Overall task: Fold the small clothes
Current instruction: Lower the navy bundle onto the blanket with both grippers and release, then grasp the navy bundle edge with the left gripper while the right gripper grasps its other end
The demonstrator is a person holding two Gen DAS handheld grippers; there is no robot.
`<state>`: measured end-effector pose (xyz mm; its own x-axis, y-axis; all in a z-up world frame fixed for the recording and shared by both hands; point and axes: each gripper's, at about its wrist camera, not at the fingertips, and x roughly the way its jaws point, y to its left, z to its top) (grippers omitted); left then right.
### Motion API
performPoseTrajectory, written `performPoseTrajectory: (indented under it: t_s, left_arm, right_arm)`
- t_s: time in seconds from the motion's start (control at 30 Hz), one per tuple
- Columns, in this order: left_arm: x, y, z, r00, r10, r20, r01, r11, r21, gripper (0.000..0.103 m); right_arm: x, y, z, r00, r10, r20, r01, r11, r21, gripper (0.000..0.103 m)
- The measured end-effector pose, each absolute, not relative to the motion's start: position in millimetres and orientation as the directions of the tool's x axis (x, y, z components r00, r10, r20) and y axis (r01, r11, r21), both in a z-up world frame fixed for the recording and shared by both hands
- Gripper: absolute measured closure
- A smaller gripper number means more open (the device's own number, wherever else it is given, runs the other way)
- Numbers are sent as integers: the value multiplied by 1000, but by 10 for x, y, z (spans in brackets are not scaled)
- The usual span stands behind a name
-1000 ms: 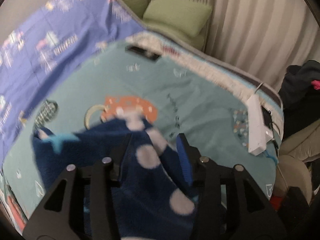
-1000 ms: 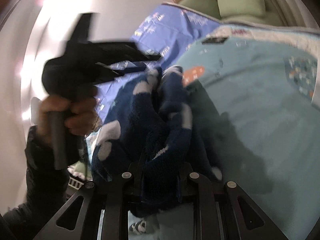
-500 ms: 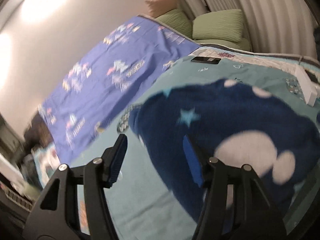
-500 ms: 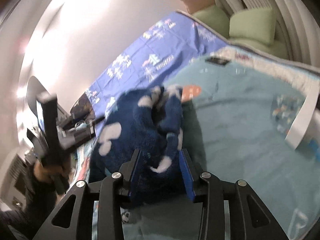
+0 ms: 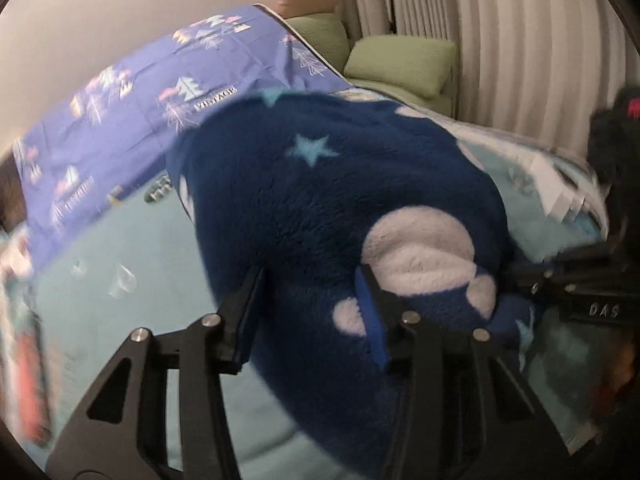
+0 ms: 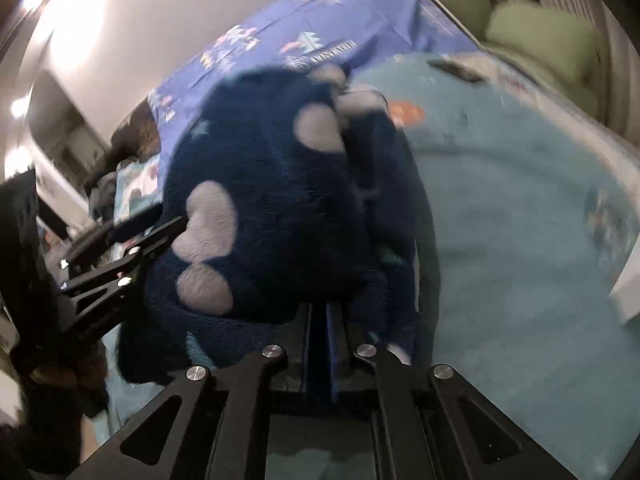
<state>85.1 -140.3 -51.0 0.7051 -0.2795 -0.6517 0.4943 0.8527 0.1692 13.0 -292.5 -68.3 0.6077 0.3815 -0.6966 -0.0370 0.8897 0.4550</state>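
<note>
Two hand-held grippers (image 5: 310, 300) (image 6: 318, 320), one fleece garment (image 5: 320, 200).

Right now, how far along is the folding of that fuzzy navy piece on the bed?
Early. Done: the navy fleece garment is picked up off the teal blanket. In hand: the right gripper is shut on one edge, while the left gripper is open around the fabric. Left: no flat, neat fold shows; it hangs bunched.

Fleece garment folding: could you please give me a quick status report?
Left hand-held gripper open against the navy fleece garment. Right hand-held gripper shut on its edge. Garment bunched above the teal blanket, unfolded.
</note>
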Motion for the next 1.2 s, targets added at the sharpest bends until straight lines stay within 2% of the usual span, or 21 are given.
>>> performPoseTrajectory:
  t_s: [0.17, 0.23, 0.4, 0.5, 0.57, 0.6, 0.67, 0.73, 0.9, 1.03, 1.13, 1.2]
  left_arm:
    - [859, -1381, -491, 704, -288, -650, 487, 861, 147, 56]
    - [832, -1301, -390, 700, -307, -645, 482, 870, 109, 56]
    - [611, -1088, -129, 678, -411, -609, 522, 853, 5, 56]
    - [488, -1131, -180, 653, -428, -624, 572, 820, 36, 55]
    - [549, -1217, -387, 638, -389, -665, 570, 819, 67, 55]
    - [583, -1219, -478, 630, -392, -670, 570, 820, 56, 54]
    - [634, -1206, -610, 619, -423, -661, 575, 818, 16, 53]
    - [660, -1181, -582, 609, -432, -666, 570, 822, -12, 53]
    - [655, -1221, -505, 610, -409, -679, 579, 815, 30, 53]
    - [678, -1248, -297, 608, -408, -681, 573, 819, 22, 53]
    - [720, -1252, -103, 641, -419, -644, 571, 820, 35, 53]
    - [792, -1262, -3, 662, -424, -618, 569, 821, 46, 52]
  right_arm:
    - [129, -2841, -553, 591, 351, -726, -61, 918, 393, 101]
    - [117, -2840, -434, 586, 355, -728, -72, 918, 389, 97]
    - [92, -2816, 1, 645, 387, -659, -137, 907, 398, 96]
    - [205, -2711, 63, 651, 398, -646, -190, 910, 369, 90]
    - [384, -2624, -153, 601, 337, -725, -149, 938, 313, 89]
    - [453, -2607, -276, 575, 330, -749, -141, 941, 307, 89]
    - [497, -2670, -453, 580, 353, -734, -118, 928, 353, 90]
    - [474, -2714, -455, 584, 369, -723, -108, 918, 381, 90]
    - [513, -2766, -322, 553, 393, -735, -124, 911, 394, 89]
    - [581, -2752, -16, 611, 372, -699, -167, 924, 345, 89]
    - [705, -2680, 147, 632, 398, -665, -211, 914, 347, 87]
    - [803, -2624, 94, 616, 397, -680, -215, 915, 340, 85]
